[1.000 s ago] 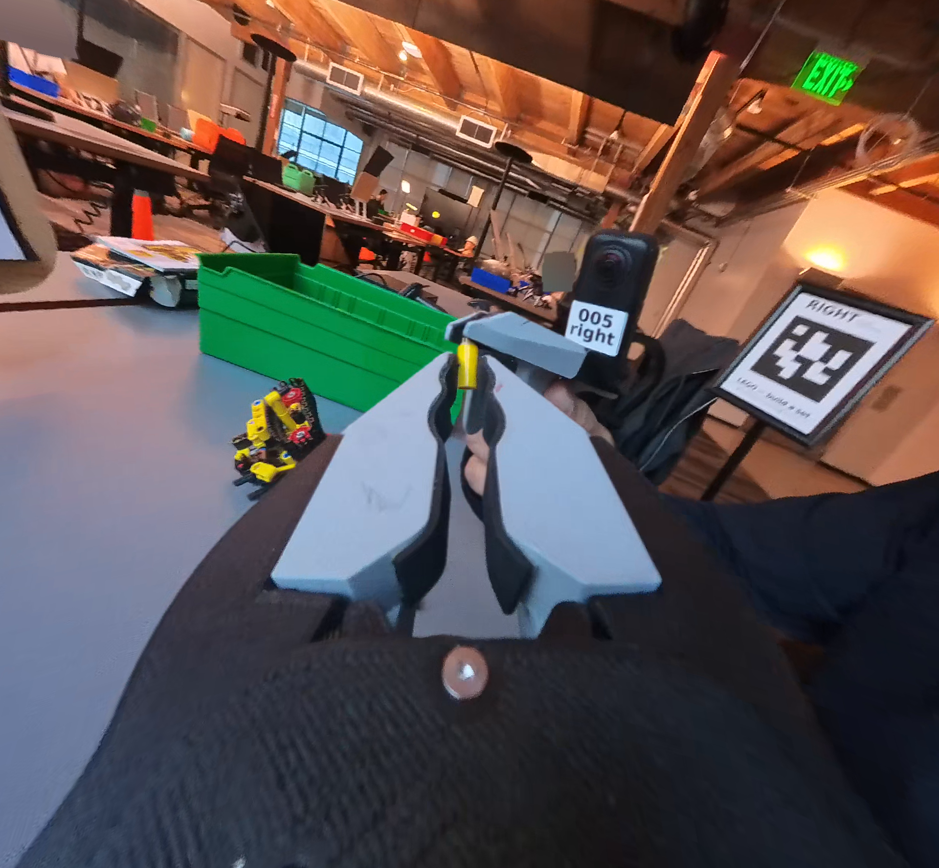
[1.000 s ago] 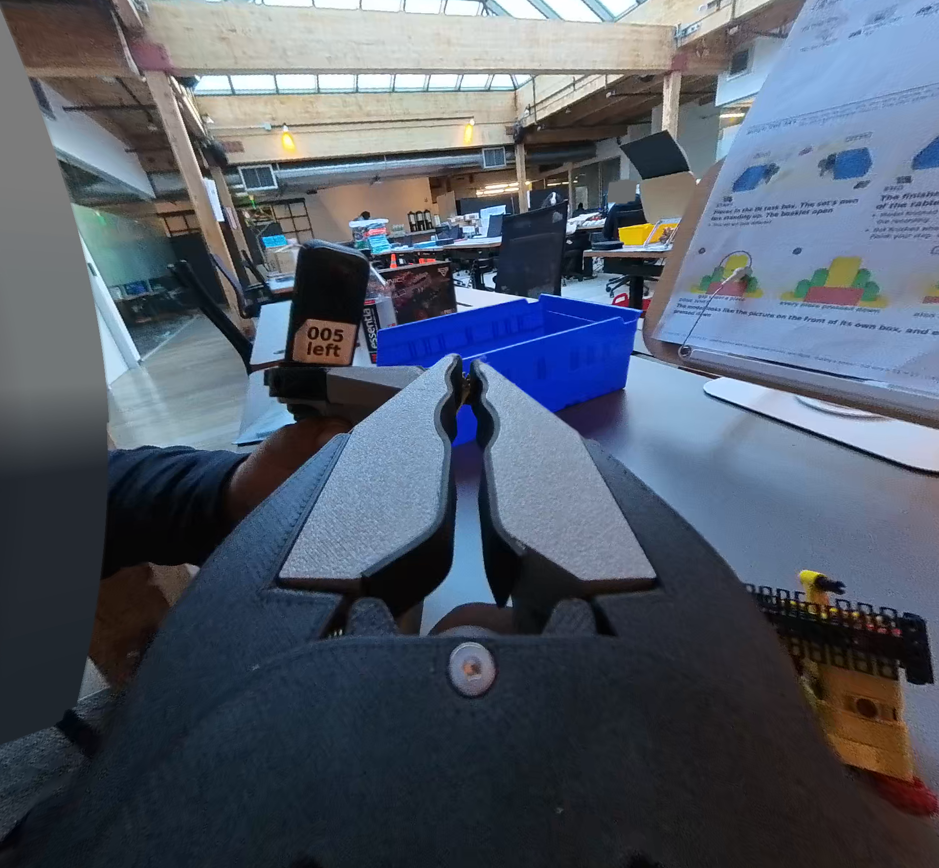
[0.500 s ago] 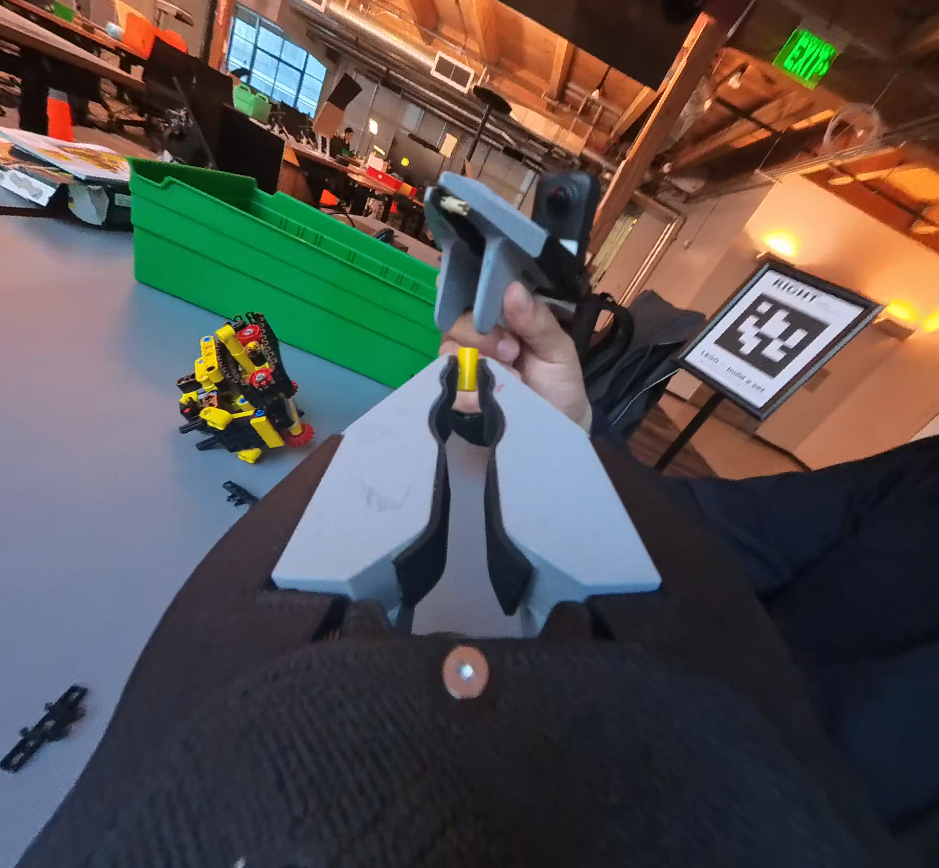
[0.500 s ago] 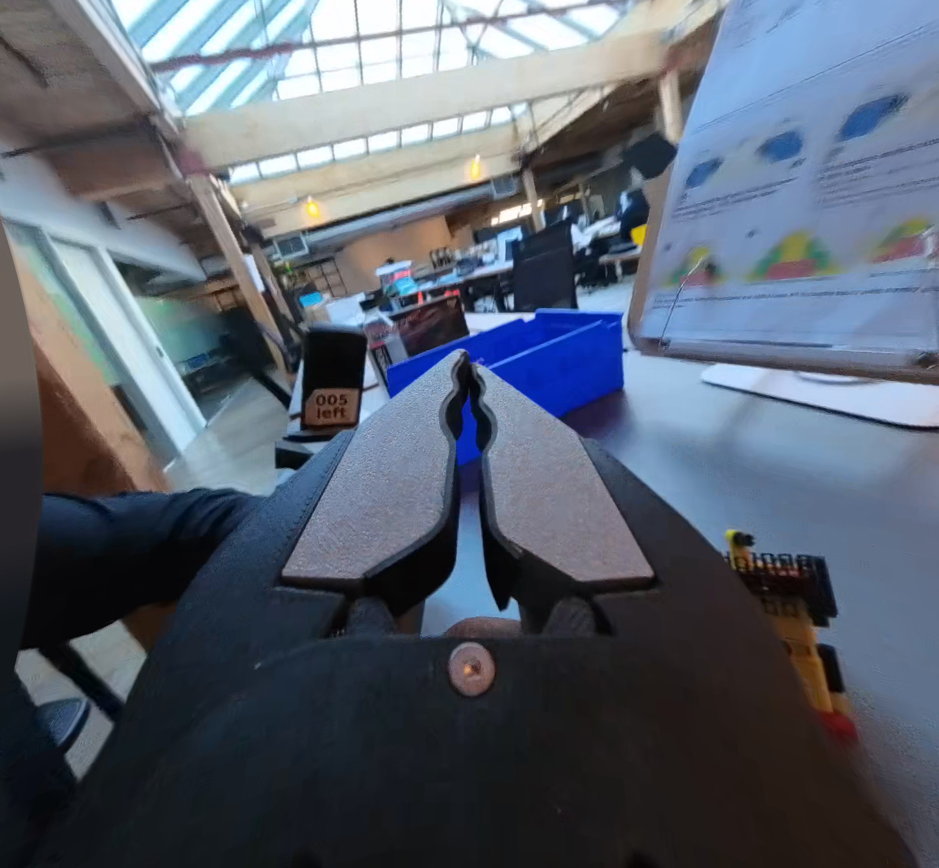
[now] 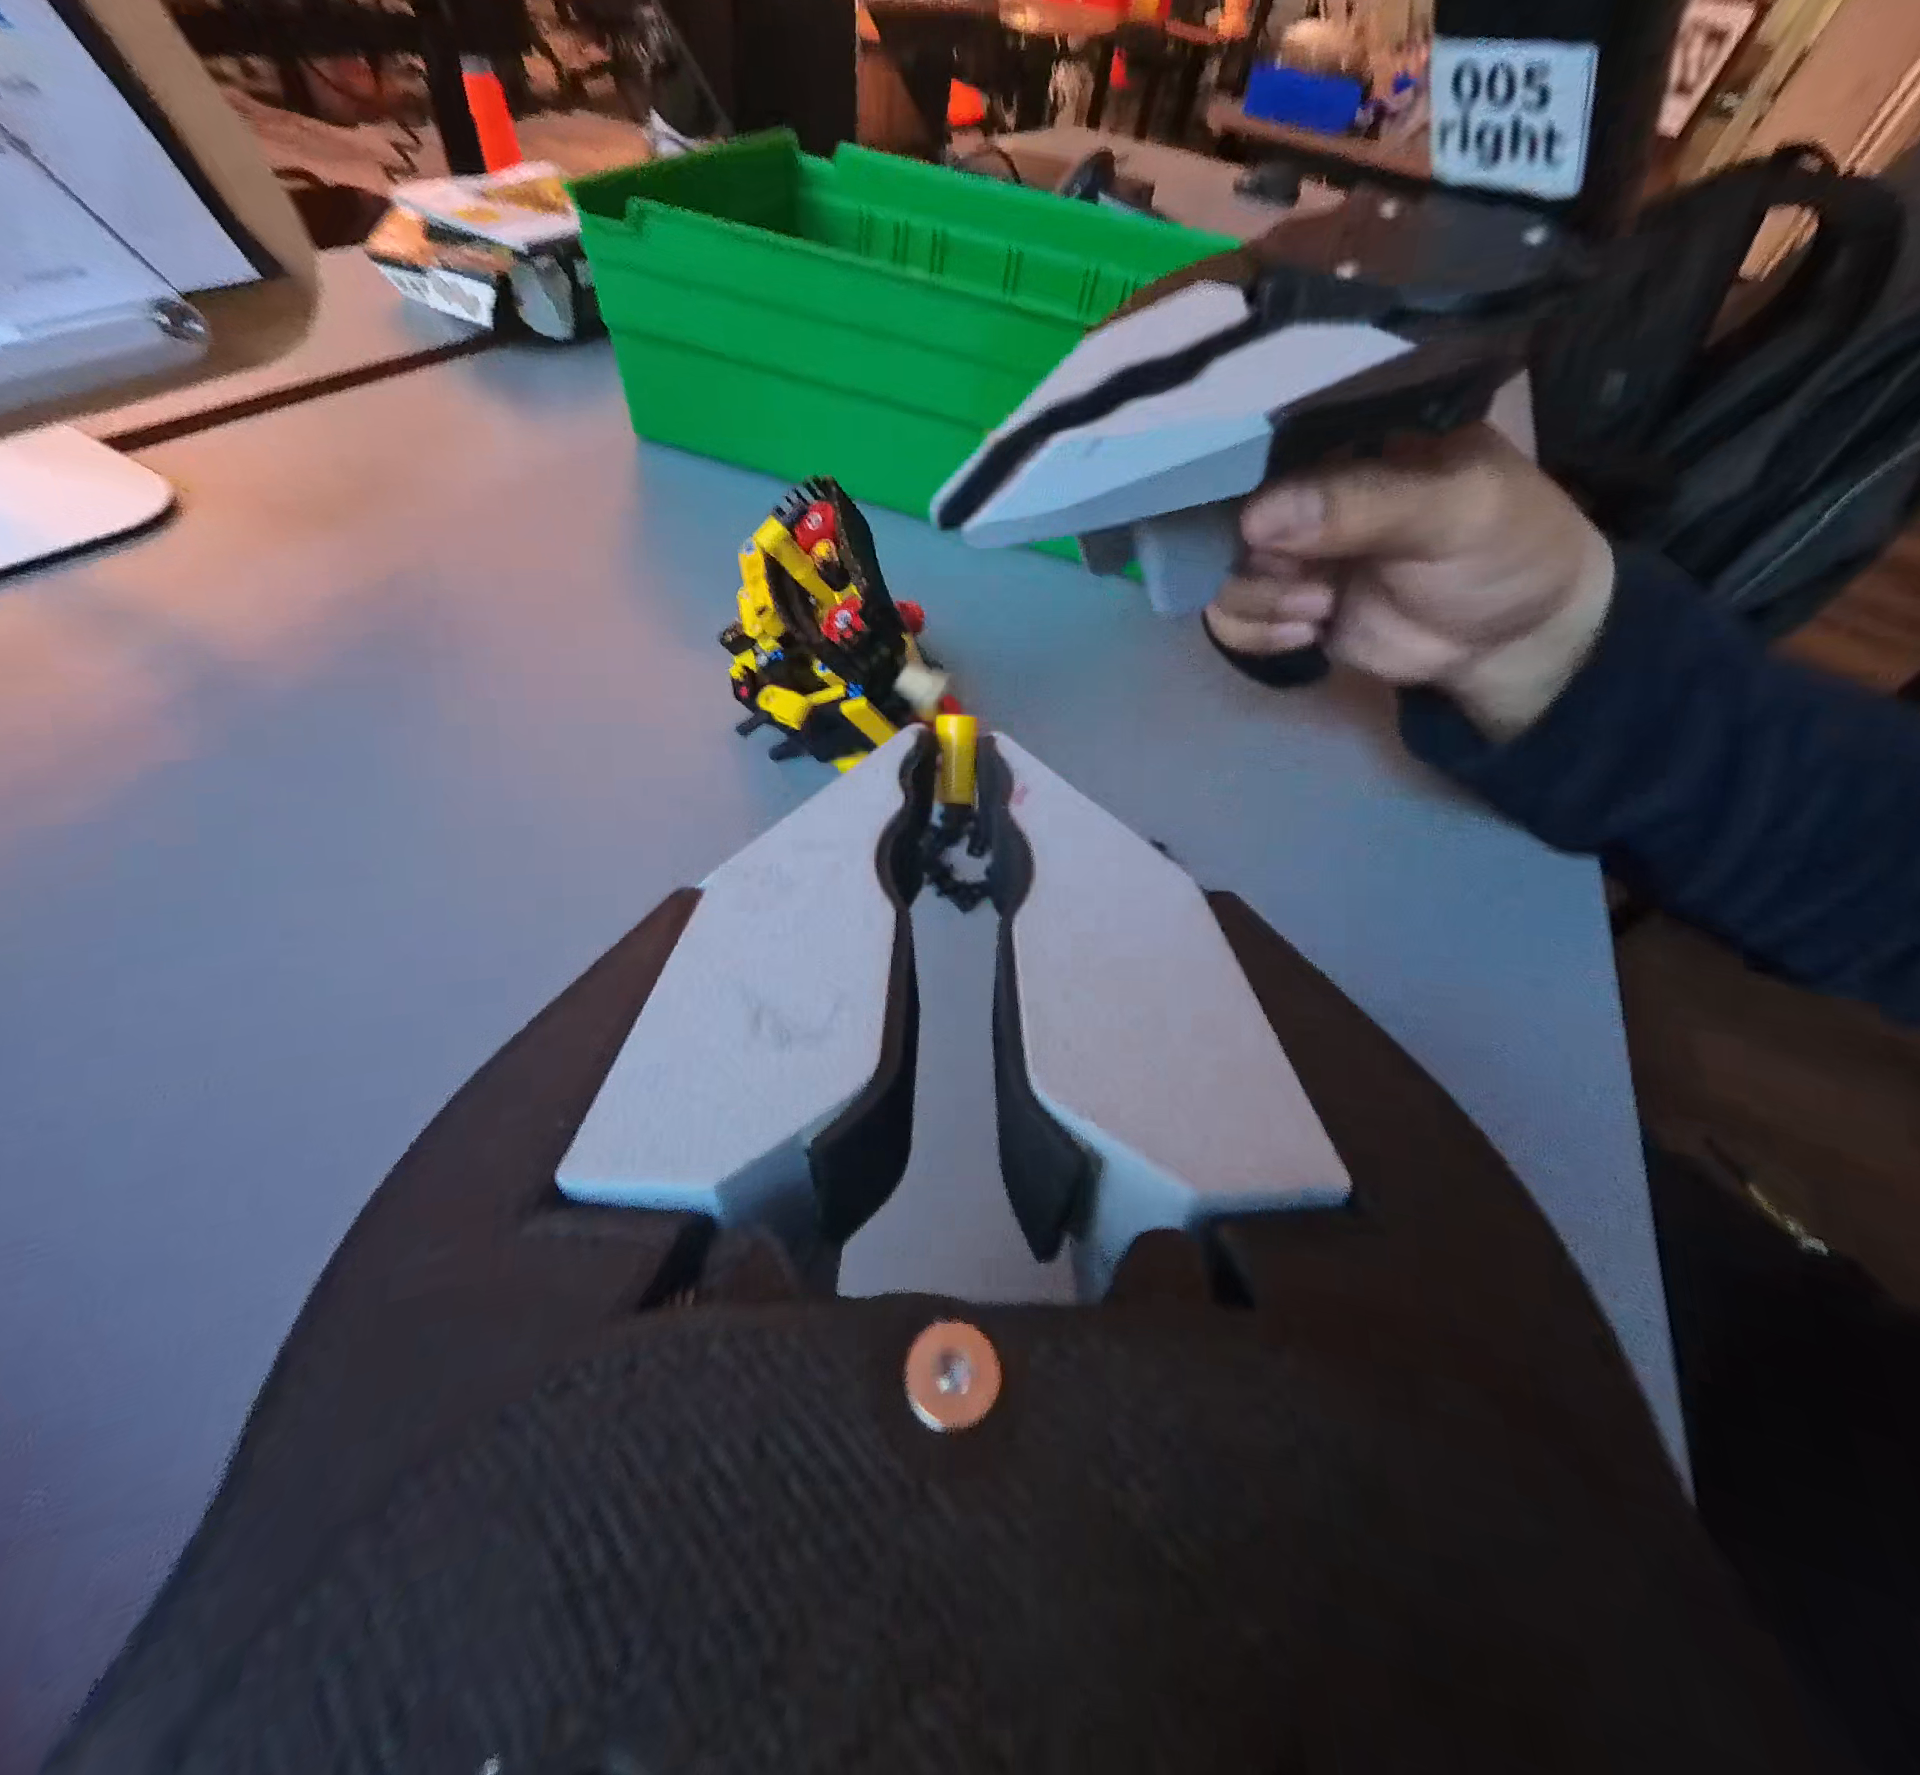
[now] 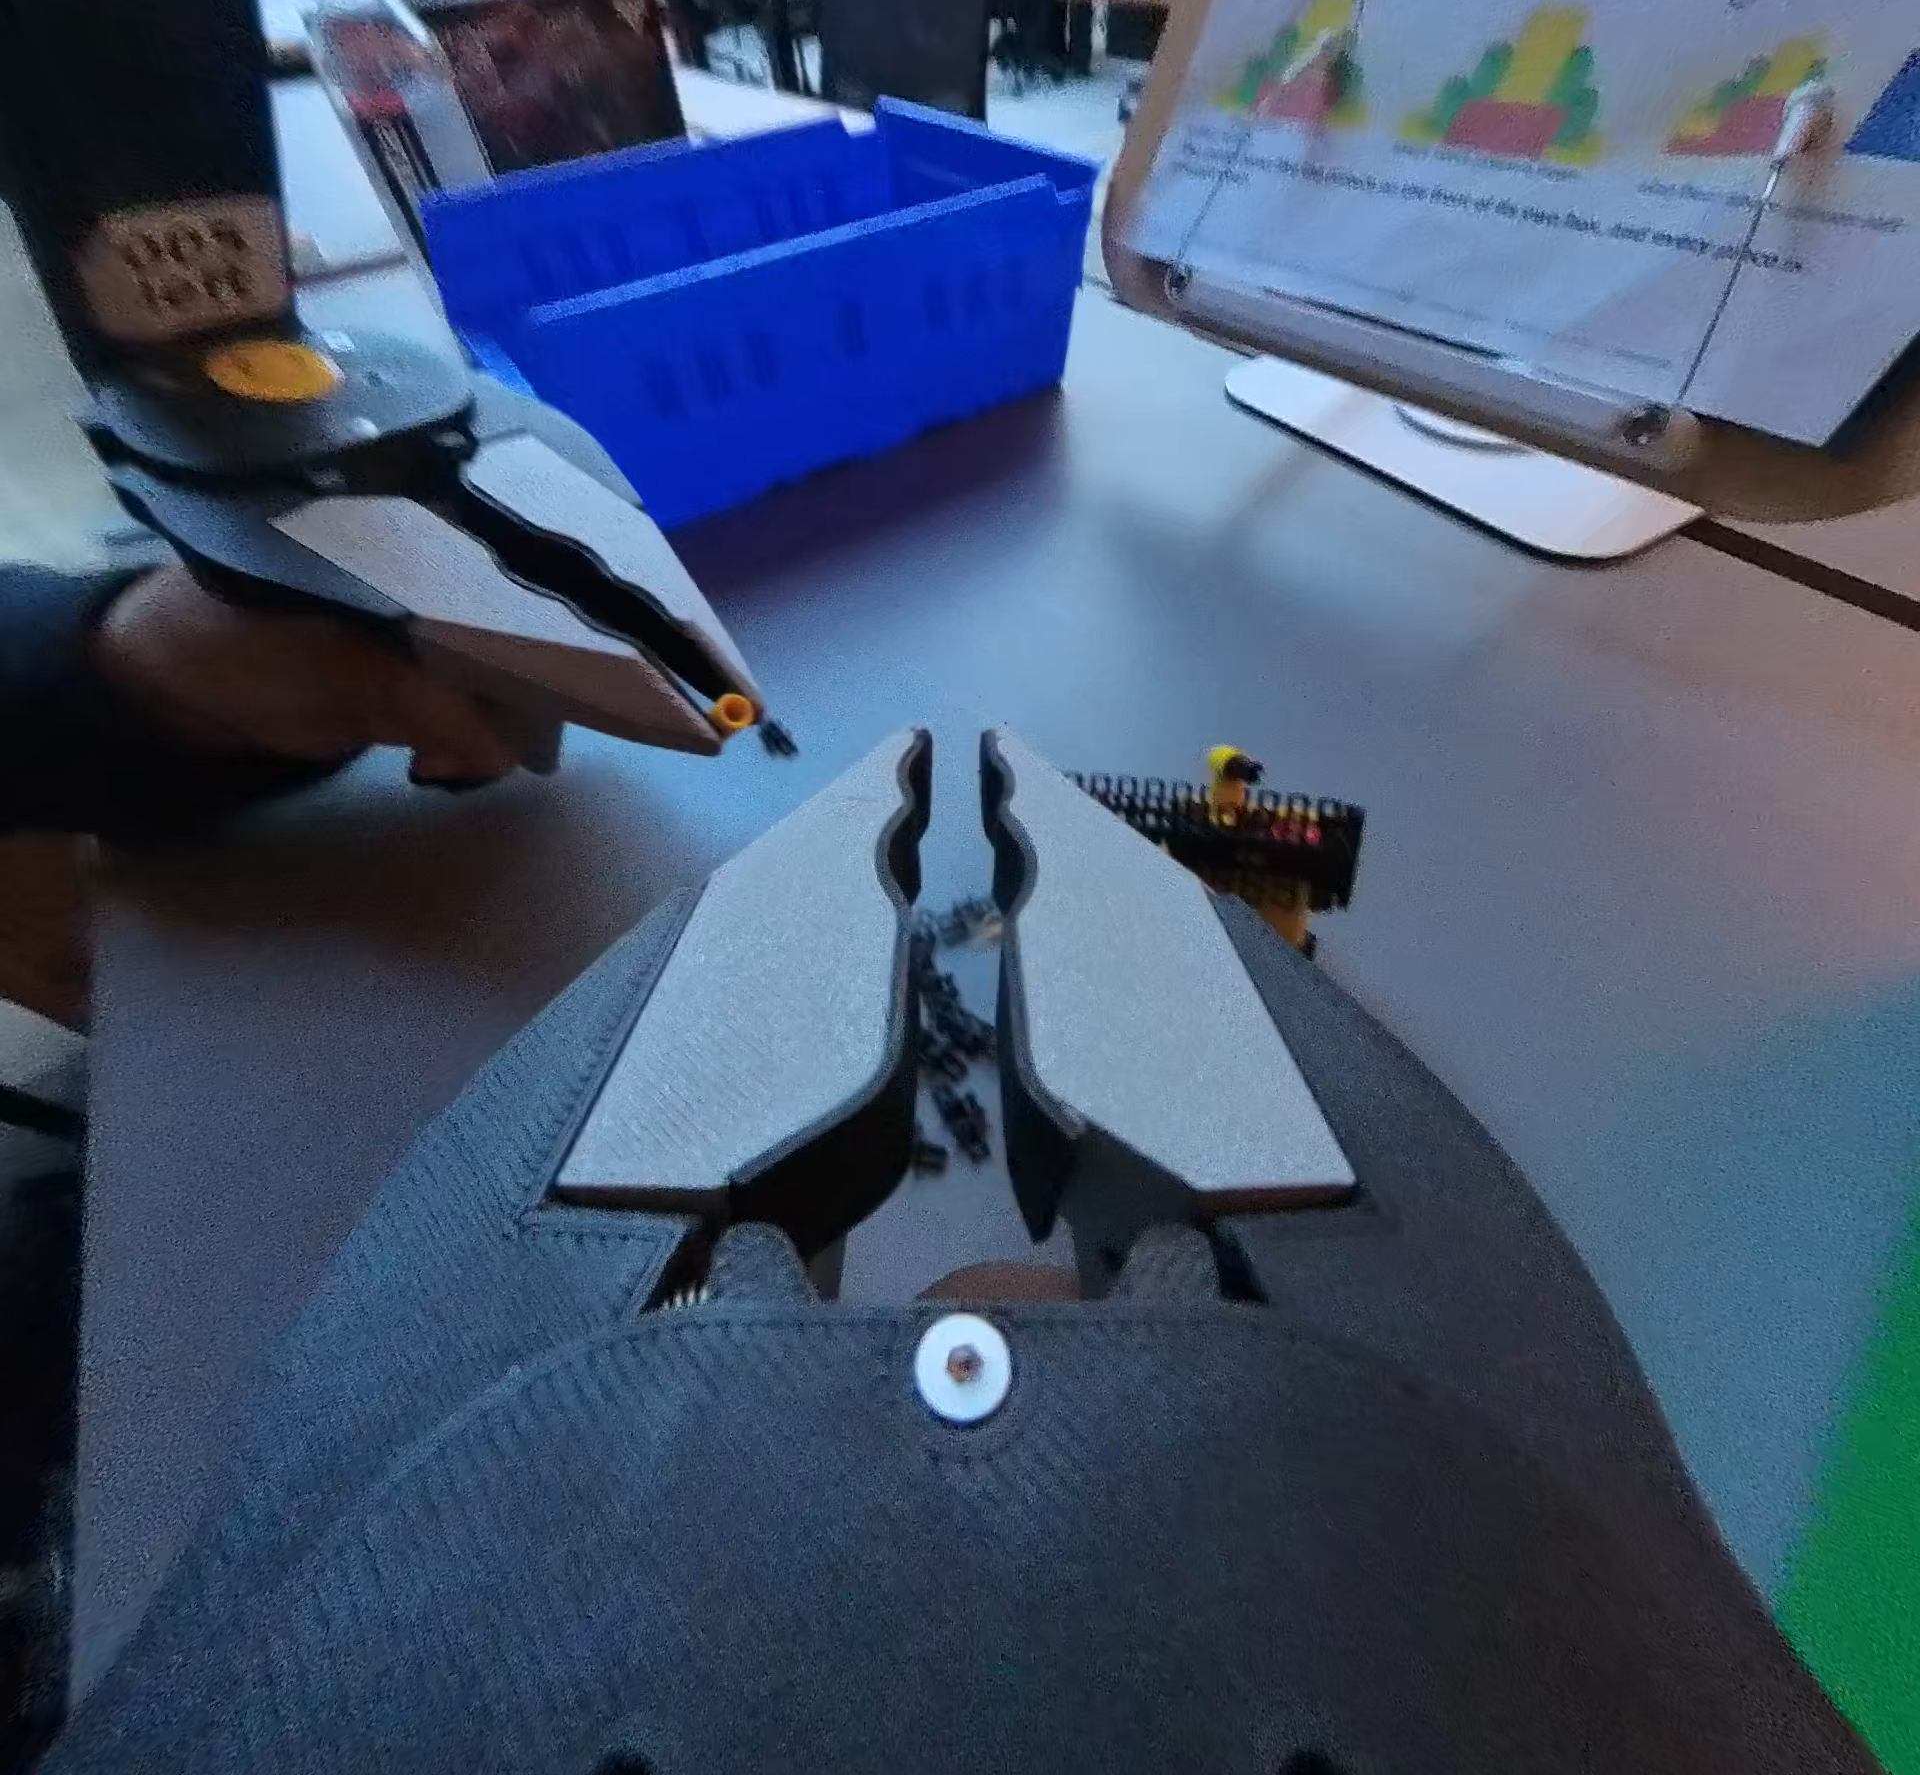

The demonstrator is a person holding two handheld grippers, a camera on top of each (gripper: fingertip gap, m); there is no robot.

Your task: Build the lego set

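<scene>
The left hand-held gripper (image 5: 954,757) pinches a small yellow cylindrical peg (image 5: 955,761) between its wavy-edged tips, while the right hand-held gripper (image 6: 956,755) hangs slightly parted and empty. The knobbly yellow-and-black lego model (image 5: 821,629) stands mid-bench on the smooth grey bench (image 5: 343,790), before a ribbed green plastic bin (image 5: 831,323) toward the far edge.

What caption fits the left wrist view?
Left tongs shut on a yellow Lego connector, near the yellow-black Lego model before a green bin.
</scene>
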